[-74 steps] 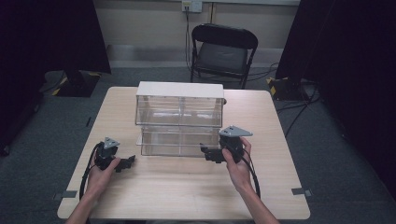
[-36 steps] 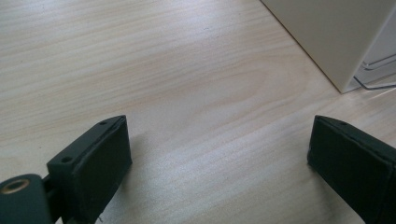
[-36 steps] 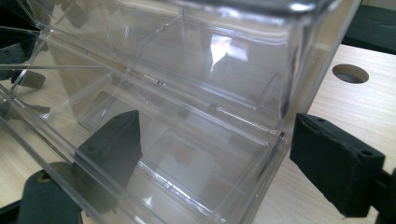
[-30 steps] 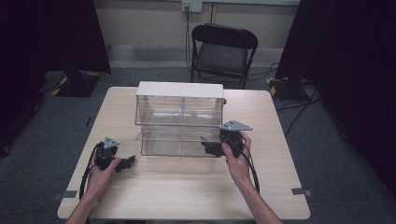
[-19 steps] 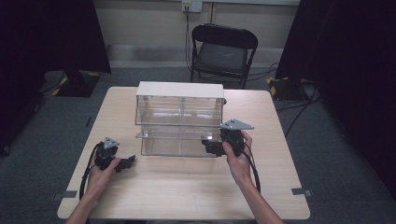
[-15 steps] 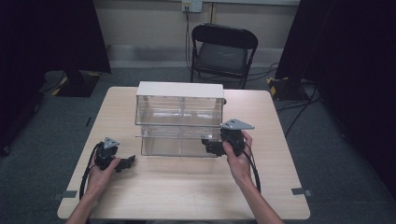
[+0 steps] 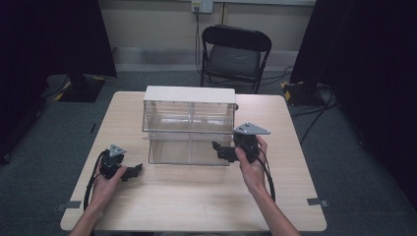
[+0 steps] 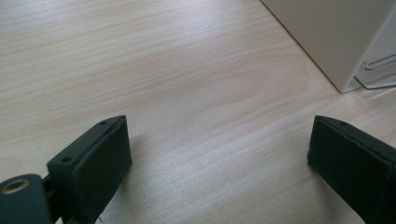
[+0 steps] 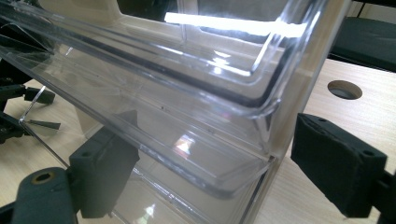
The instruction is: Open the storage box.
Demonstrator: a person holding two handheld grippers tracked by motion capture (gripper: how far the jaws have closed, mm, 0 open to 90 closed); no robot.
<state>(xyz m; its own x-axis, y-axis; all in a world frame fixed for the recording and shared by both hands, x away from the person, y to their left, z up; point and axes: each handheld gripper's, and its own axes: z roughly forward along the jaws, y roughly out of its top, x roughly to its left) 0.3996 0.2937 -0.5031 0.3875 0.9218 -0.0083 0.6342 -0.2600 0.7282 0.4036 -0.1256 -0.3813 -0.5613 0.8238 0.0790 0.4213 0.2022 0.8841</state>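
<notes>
Work in hand: opening or handling a drawer of the clear drawer cabinet (image 7: pixel 189 125), which stands at the middle of the table (image 7: pixel 196 196), toward its far side.
Right gripper (image 7: pixel 220 147): at the front right corner of the cabinet – jaws spread, nothing pinched. In the right gripper view the lip of the lower drawer (image 9: pixel 196 158) lies between the jaws, one pad in front of the clear wall and one outside the corner.
Left gripper (image 7: pixel 134 170): low over bare table, left of the cabinet and apart from it; jaws spread wide and empty.
Technique: centre the drawer lip between the pads before closing; clear plastic is slippery, so close squarely on the flat of the lip, not on the rounded corner.
Pull direction: straight toward the person – a skewed pull may bind the drawer.
Support: the cabinet looks light; bracing it with the left gripper is advisable.
</notes>
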